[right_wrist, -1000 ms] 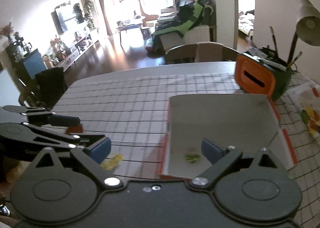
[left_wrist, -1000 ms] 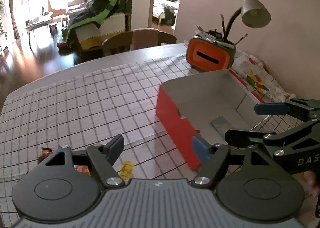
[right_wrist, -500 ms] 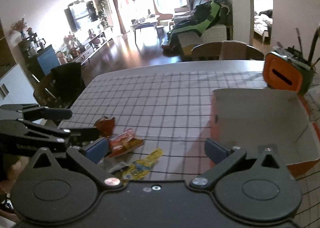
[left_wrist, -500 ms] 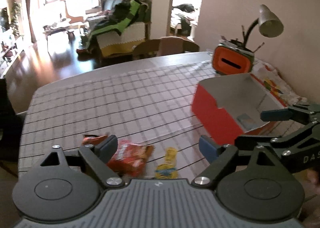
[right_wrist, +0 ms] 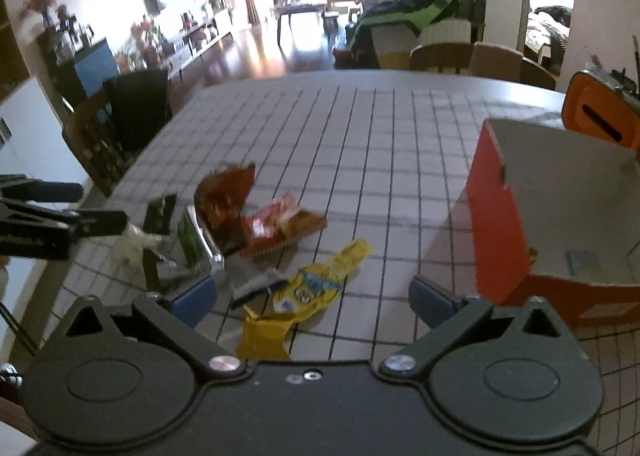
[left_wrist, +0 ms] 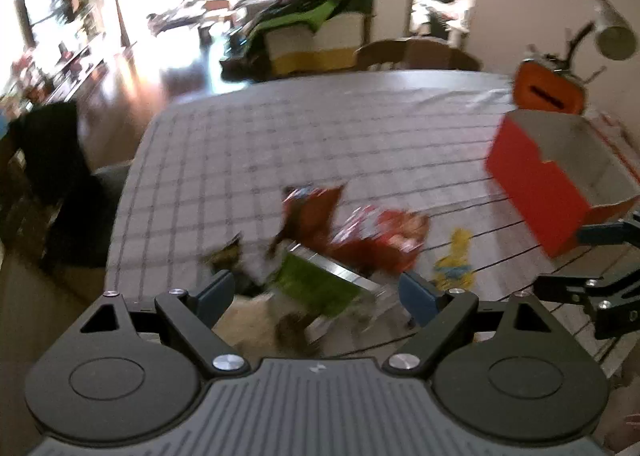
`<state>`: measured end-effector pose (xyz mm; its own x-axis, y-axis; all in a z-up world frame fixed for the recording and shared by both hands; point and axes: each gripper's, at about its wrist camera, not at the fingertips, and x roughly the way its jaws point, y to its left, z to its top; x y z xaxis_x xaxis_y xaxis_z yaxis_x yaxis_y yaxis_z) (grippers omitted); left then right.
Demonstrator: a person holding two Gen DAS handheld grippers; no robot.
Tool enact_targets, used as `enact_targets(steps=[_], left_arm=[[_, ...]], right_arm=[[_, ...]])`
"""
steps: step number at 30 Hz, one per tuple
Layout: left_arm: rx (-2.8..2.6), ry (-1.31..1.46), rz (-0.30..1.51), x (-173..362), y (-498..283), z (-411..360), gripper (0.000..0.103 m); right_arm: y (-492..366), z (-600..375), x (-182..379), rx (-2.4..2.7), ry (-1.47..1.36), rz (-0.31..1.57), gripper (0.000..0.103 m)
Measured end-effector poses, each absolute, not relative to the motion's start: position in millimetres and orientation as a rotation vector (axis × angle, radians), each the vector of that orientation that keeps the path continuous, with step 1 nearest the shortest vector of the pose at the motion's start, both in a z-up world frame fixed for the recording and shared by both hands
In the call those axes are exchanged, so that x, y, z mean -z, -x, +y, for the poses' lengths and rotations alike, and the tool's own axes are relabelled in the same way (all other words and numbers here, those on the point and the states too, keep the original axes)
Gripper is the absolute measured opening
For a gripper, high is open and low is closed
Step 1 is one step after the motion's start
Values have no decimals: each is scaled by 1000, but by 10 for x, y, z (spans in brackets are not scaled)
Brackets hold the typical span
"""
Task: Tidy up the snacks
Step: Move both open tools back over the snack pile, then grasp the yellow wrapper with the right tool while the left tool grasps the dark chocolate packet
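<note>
Jaws apart on both, just been opening: left gripper (left_wrist: 316, 292) w/ green packet (left_wrist: 316, 288) btwn, untouched; right gripper (right_wrist: 314, 296) over yellow packet (right_wrist: 316, 284), orange box (right_wrist: 500, 216) to right.

The left gripper (left_wrist: 316, 290) has a ribbed grey housing, black linkage arms with round discs and silver screws, and blue finger pads (left_wrist: 416, 292). The right gripper (right_wrist: 316, 294) has a smooth black housing, the same discs, silver screws and blue pads (right_wrist: 194, 294).
</note>
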<state>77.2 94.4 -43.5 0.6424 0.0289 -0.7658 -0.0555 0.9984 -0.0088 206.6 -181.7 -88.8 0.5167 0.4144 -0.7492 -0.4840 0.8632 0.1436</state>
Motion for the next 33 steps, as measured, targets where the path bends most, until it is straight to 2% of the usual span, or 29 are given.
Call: enact_targets(steps=[6,20,21,23,25,30,33], left_arm=[[-97,84,919,684,-699,1228,90],[-24,48,976,1223,-757,1053,89],[-19,53,980,1248,-772,1045,88],[-14,67,998,1289,-816,1041,74],[-10,91,1023,1329,-869,1047,66],[-22,98,1040,1391,-974,1039,65],[-25,85,1048,1425,-1032,1019,61]], right_arm=[[-2041,-1651,1183,-548,159,920,102],[-2021,-1313,1726,-577,249,1026,85],[-2021,-1298,1753,-576,254,1033,83],[-2022,-1265,1790,-577,259,1039,80],[-2018,-1248,1810,-582,253,1045,79],[-2014,-1226,1839,-585,252,1053,76],[-2041,-1204,1862,-582,249,1056,71]])
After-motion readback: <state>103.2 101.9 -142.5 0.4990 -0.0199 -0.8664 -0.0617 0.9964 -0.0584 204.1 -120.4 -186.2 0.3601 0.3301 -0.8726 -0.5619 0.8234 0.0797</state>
